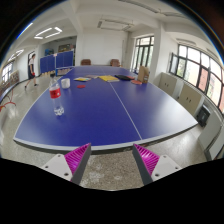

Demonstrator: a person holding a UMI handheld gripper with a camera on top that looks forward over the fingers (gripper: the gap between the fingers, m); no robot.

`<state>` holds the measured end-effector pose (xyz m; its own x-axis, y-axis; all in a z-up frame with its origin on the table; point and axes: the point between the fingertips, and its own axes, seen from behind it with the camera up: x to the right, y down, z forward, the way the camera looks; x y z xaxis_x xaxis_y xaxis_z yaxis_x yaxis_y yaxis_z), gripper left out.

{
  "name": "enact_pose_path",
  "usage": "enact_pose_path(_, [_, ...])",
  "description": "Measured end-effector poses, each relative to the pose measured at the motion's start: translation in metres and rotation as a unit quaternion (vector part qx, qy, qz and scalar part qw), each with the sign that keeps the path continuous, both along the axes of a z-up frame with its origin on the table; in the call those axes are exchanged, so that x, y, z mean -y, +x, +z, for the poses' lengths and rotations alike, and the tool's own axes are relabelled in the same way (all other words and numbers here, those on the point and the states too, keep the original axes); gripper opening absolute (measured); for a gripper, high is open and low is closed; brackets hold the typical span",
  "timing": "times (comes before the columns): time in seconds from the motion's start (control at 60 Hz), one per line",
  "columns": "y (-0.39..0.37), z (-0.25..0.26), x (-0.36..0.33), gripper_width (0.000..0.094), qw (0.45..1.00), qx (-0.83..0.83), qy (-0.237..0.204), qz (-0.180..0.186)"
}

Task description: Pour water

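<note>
Gripper fingers spread wide, holding nothing, magenta pads facing inward. Clear plastic water bottle with red label stands upright on blue table-tennis table, well beyond fingers, toward left. Pale cup just behind bottle.

**Bottle and cup on the blue table tennis table**

A clear plastic bottle with a red label stands upright on the blue table tennis table, near its left edge and well ahead of the gripper's open fingers. Whether it holds water cannot be told. Farther along the same side of the table, beyond the bottle, stands a small pale cup, also upright. The two are apart, not touching.
</note>
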<state>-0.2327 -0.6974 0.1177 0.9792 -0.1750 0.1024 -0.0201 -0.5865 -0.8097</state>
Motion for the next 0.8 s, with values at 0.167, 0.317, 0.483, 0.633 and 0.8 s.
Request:
enact_pose_path(0.167, [-0.133, -0.038, -0.093, 0.0852, 0.998, -0.034, 0.017, 0.049])
enact_pose_path(0.317, [-0.217, -0.037, -0.2, 0.0853, 0.994, -0.038, 0.066, 0.081])
enact_pose_path(0.483, [-0.251, -0.027, -0.308, 0.0853, 0.988, -0.024, 0.123, 0.088])
enact_pose_path(0.633, [-0.26, -0.028, -0.362, 0.0756, 0.985, -0.004, 0.151, 0.077])
enact_pose_path(0.8, [-0.256, -0.03, -0.384, 0.048, 0.983, -0.001, 0.172, 0.071])
